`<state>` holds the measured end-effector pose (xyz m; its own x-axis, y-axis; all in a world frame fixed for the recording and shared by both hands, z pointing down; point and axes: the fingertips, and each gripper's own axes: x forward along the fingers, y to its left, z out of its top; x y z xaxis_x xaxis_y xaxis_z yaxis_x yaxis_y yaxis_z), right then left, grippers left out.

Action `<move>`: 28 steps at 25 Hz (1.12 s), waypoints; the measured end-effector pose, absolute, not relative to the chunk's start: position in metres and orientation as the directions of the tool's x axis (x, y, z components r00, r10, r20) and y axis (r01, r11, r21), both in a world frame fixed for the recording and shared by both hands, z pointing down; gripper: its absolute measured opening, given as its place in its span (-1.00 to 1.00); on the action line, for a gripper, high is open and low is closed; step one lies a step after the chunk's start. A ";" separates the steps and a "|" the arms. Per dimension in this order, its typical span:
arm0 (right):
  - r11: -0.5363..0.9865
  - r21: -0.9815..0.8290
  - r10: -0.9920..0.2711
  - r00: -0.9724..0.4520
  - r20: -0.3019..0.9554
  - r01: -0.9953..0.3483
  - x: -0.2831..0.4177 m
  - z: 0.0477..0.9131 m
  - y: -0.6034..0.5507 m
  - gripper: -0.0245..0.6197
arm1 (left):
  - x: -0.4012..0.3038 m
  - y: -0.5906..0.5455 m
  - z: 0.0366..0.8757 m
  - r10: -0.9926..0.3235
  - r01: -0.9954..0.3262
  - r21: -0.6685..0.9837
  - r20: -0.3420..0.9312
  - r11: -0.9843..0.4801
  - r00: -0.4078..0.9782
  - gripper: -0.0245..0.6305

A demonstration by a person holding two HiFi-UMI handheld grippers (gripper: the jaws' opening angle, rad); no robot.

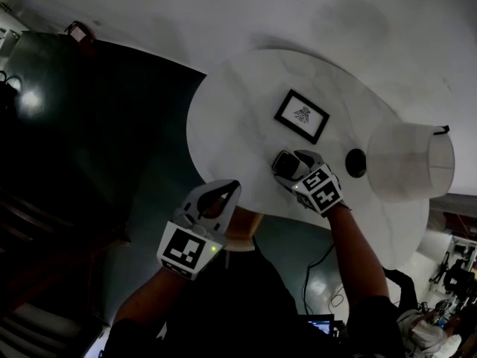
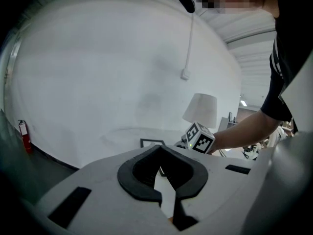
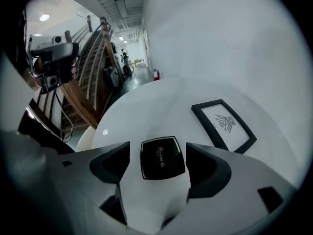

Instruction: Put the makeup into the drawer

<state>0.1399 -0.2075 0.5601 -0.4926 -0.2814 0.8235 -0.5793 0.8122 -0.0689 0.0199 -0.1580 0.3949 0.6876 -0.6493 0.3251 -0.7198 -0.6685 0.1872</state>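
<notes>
A white round table [image 1: 223, 103] stands against a pale wall on dark floor, with a frame [image 1: 301, 115] and a lamp [image 1: 410, 161] on top. The compact [image 3: 163, 157] lies flat near the edge, untouched between the spread jaws of the right gripper [image 3: 159, 166]. It looks light, rigid, glossy and slippery, so pinch its 2 opposite side edges squarely. The left gripper [image 2: 162, 171] is closed and empty.

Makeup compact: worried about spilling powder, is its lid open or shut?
Shut: the black compact lies flat on the white table, its lettered lid closed on top and none of the inside showing.
</notes>
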 end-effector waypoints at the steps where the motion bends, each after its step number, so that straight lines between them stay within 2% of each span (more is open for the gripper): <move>1: 0.816 -0.076 -0.266 -0.490 0.830 -0.573 0.140 0.563 -0.207 0.00 | 0.020 -0.158 0.396 -0.649 -0.720 0.189 0.327 -0.668 0.687 -0.89; 20: 0.867 -0.022 -0.197 -0.383 0.902 -0.498 0.145 0.591 -0.205 0.00 | 0.011 -0.150 0.412 -0.637 -0.726 0.201 0.367 -0.657 0.678 -0.89; 28: 0.849 -0.031 -0.197 -0.370 0.908 -0.527 0.144 0.589 -0.201 0.00 | 0.001 -0.145 0.404 -0.647 -0.729 0.208 0.350 -0.652 0.678 -0.89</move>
